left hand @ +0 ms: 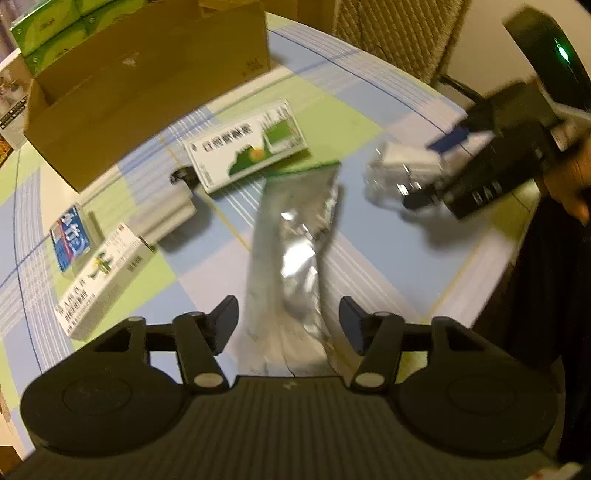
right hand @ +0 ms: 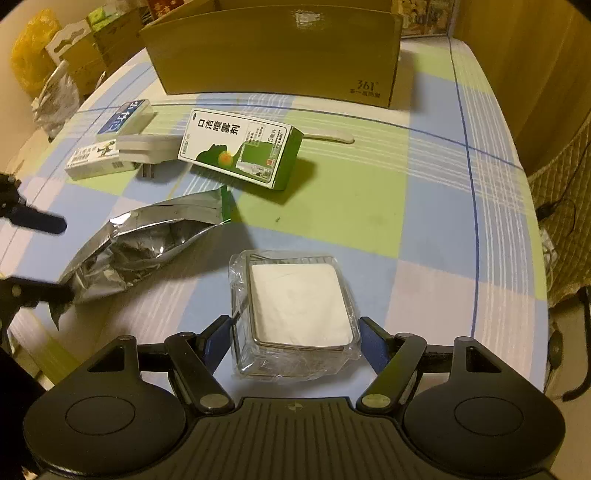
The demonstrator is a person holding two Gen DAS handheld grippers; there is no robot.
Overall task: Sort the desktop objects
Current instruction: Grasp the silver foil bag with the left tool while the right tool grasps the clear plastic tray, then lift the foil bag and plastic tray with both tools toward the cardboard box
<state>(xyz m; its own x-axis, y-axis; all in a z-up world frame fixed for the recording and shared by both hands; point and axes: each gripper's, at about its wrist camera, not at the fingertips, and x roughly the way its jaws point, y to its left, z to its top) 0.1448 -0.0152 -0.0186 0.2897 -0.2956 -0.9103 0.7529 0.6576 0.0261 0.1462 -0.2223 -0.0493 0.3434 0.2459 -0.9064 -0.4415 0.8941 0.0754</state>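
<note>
Right wrist view shows I'm straddling the clear plastic case [right hand: 295, 314] with my right gripper [right hand: 295, 343] spread, while my left gripper [left hand: 288, 325] is spreading around the foil pouch [left hand: 295, 251] for boxing.

Left gripper [left hand: 289, 320] jaws spread wide, low over counter; right gripper [right hand: 295, 341] jaws spread, nothing clamped.

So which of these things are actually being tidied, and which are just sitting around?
Part of the job:
silver foil pouch
clear plastic case
green spray box
small medicine boxes
white charger
cardboard box

Just lying about:
yellow bag
wicker chair
</note>
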